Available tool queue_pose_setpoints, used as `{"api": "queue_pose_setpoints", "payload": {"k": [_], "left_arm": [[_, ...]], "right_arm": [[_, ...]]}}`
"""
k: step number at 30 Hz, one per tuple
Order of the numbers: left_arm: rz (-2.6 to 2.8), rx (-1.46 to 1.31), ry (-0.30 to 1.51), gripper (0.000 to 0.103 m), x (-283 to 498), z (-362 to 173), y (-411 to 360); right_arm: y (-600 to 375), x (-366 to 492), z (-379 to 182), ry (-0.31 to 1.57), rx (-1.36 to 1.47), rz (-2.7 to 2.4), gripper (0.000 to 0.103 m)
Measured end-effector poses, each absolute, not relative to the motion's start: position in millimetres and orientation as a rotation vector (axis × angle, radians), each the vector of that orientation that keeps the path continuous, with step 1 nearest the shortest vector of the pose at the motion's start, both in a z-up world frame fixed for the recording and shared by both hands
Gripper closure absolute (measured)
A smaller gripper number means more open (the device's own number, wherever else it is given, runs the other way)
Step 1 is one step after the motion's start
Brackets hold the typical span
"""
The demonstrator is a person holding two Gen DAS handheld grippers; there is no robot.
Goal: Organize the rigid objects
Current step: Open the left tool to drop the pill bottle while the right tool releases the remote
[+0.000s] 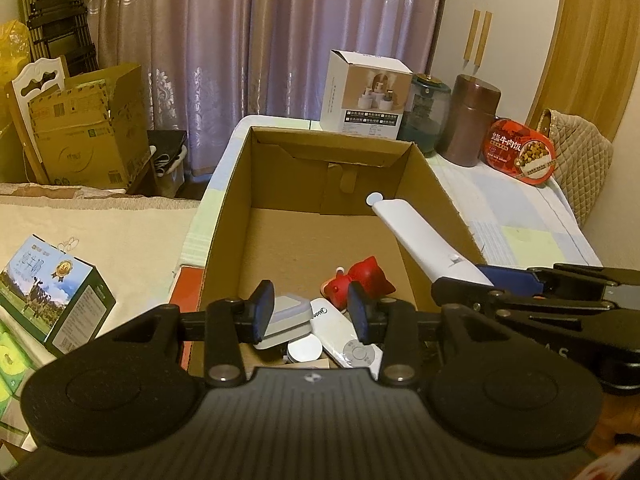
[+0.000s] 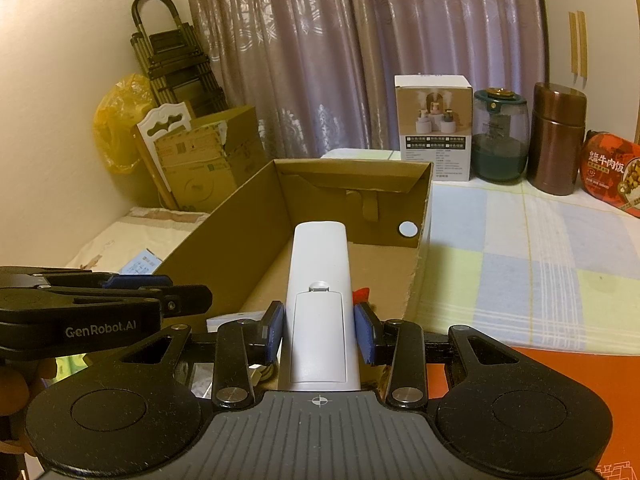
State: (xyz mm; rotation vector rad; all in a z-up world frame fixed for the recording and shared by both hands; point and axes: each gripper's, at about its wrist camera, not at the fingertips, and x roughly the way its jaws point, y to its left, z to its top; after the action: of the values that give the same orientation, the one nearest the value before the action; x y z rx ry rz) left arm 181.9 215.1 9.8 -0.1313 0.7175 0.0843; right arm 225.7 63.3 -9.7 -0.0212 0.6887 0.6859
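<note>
An open cardboard box [image 1: 236, 208] stands on the table; it also shows in the right wrist view [image 2: 248, 216]. Inside lie a red toy [image 1: 370, 278], a white remote [image 1: 340, 332], a grey-white block [image 1: 286, 318] and a round white disc [image 1: 305, 349]. My left gripper [image 1: 312, 312] is open and empty above the box's near end. My right gripper [image 2: 319, 330] is shut on a long white remote [image 2: 318, 280], back side up, held over the box. In the left wrist view that remote [image 1: 416, 232] slants over the box's right wall.
A white product box [image 1: 366, 94], a green glass jar [image 1: 426, 114], a brown canister [image 1: 472, 120] and a red food tub [image 1: 520, 152] stand along the table's back. A milk carton [image 1: 52, 292] sits at left. A checked cloth [image 2: 520, 260] covers the table.
</note>
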Motion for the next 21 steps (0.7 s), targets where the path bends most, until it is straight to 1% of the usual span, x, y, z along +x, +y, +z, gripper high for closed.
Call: {"api": "queue_pose_setpoints", "payload": {"k": [21], "left_arm": [[0.086, -0.133, 0.714, 0.068, 184.3, 12.7, 215.2]], "right_arm": [[64.5, 224.6, -7.0, 0.678, 0.005, 0.702, 0.068]]}}
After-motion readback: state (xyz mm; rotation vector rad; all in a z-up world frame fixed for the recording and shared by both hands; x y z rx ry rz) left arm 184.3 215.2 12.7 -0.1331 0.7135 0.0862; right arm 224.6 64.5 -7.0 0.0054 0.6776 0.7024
